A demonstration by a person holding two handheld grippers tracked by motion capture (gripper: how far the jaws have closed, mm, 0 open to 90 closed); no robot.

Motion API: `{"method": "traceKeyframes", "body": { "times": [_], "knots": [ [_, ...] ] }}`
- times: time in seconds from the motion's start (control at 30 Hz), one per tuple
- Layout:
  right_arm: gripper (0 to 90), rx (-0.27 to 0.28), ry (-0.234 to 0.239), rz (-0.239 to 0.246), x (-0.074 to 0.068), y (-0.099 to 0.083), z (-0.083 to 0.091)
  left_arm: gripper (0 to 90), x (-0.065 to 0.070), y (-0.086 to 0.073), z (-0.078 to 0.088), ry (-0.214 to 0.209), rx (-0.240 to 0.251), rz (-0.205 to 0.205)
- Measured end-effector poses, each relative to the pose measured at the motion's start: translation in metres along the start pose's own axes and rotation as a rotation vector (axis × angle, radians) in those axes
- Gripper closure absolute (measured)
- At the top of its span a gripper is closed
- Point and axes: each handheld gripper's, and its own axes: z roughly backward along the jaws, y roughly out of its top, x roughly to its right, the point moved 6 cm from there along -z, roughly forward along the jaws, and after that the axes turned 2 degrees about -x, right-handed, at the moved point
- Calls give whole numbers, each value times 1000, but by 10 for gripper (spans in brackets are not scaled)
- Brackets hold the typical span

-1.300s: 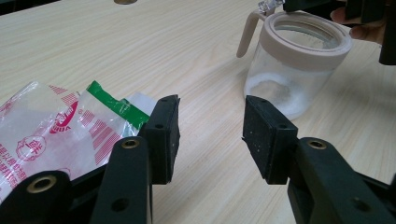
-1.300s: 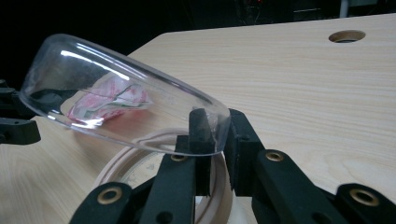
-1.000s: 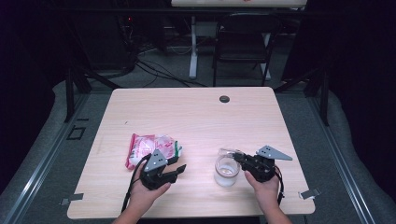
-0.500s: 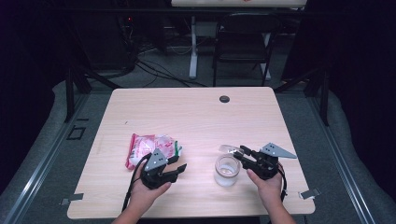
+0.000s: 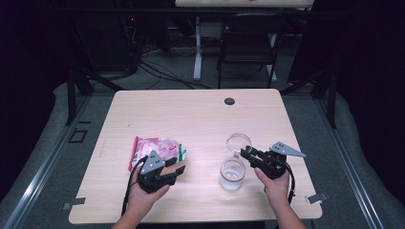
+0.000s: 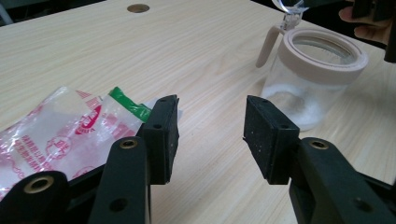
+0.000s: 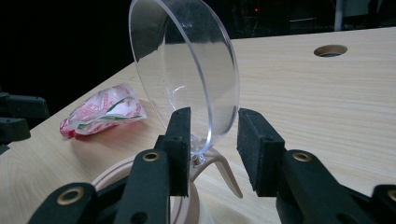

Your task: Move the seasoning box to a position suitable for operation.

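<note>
Standing near the front edge of the counter [image 5: 200, 114], toward its 5 o'clock corner, the glass jar [image 5: 232, 174] has its clear hinged lid [image 5: 238, 142] flipped open and raised at the jar's 12 o'clock side. The right hand-held gripper [image 5: 247, 155] sits at the jar's 3 o'clock, held in the person's right hand [image 5: 277, 183]; its 2 jaws bracket the lower edge of the lid, and they have just been closing. In the right gripper view the lid [image 7: 184, 70] stands nearly upright between the pads, the left-hand pad [image 7: 180, 135] at or against it and the other pad clear of it, so the grip is released rather than clenched. Below it, that view shows the jar's beige rim [image 7: 140, 179] and hinge arm. The left hand-held gripper [image 5: 177, 169] rests at the jar's 9 o'clock, well apart from it, with its jaws parted and nothing between them. A red and white plastic packet [image 5: 155, 149] lies flat on the counter at that gripper's 11 o'clock, just beside it. In the left gripper view the packet [image 6: 60, 135] lies behind the left-hand pad and the jar [image 6: 310, 79] stands at 2 o'clock, with white grains in its bottom.
</note>
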Motion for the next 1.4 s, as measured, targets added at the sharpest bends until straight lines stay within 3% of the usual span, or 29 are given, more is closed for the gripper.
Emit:
{"method": "traceKeyframes", "body": {
  "times": [0.23,0.43,0.63,0.87,1.2,1.4],
  "knots": [
    [644,-21,-13,34,-2,-3,4,513,-22,4,10,44,0,45],
    [640,-32,-34,60,-3,-6,9,425,-38,1,9,88,-50,70],
    [624,-30,-44,64,-2,-8,15,413,-33,-5,-7,142,-122,-12],
    [607,-29,-58,60,0,-11,24,416,-25,-11,-25,199,-205,-167],
    [594,-20,-73,56,0,-16,36,413,-34,-15,-44,220,-257,-174],
    [592,-19,-80,58,1,-17,40,408,-38,-19,-51,264,-291,-219]
  ]
}}
